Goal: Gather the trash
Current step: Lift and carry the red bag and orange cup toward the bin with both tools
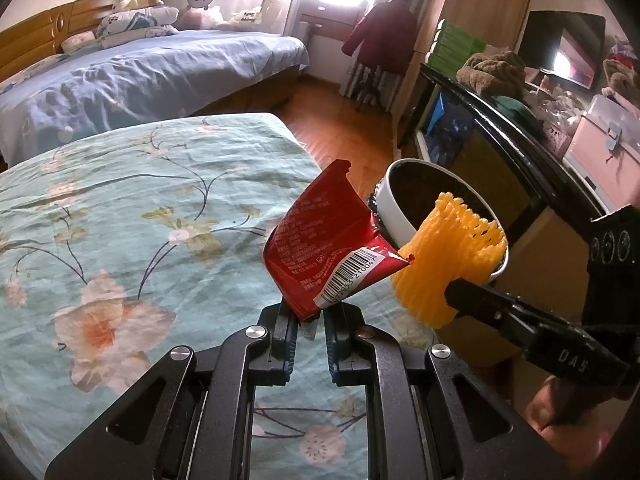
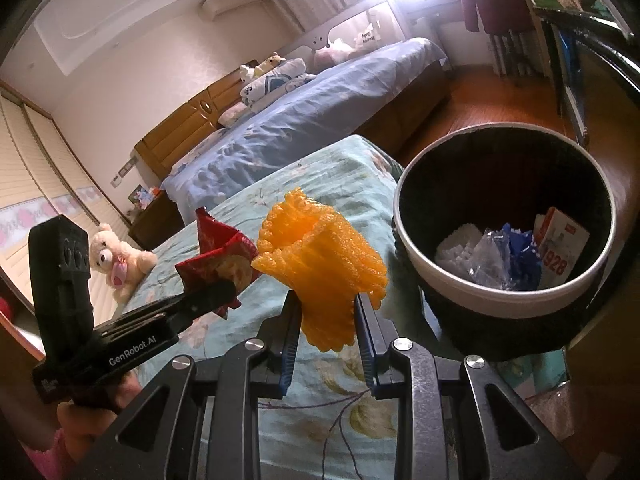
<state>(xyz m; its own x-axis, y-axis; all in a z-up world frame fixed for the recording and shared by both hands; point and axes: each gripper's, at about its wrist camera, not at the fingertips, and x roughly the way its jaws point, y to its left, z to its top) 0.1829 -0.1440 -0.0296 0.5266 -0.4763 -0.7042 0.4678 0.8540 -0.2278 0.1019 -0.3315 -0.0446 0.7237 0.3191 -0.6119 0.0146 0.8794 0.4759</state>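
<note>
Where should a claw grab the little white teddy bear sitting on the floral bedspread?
Grip the teddy bear across its body, coming from above and in front. It sits upright on the floral bedspread with clear cloth around it, and its plush body should squash under the pads.

1. Left gripper [image 1: 310, 326]: matte black metal linkage arms, round silver screws, blue-edged fingers [image 1: 289, 338].
2. Right gripper [image 2: 326, 322]: same black build; its side view shows white lettering.
3. Pink sleeve [image 2: 44, 458] at the wrist.

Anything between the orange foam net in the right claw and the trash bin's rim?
Nothing: in the right wrist view, only floral bedspread shows in the gap between the orange foam net, held in the right claw, and the bin.
</note>
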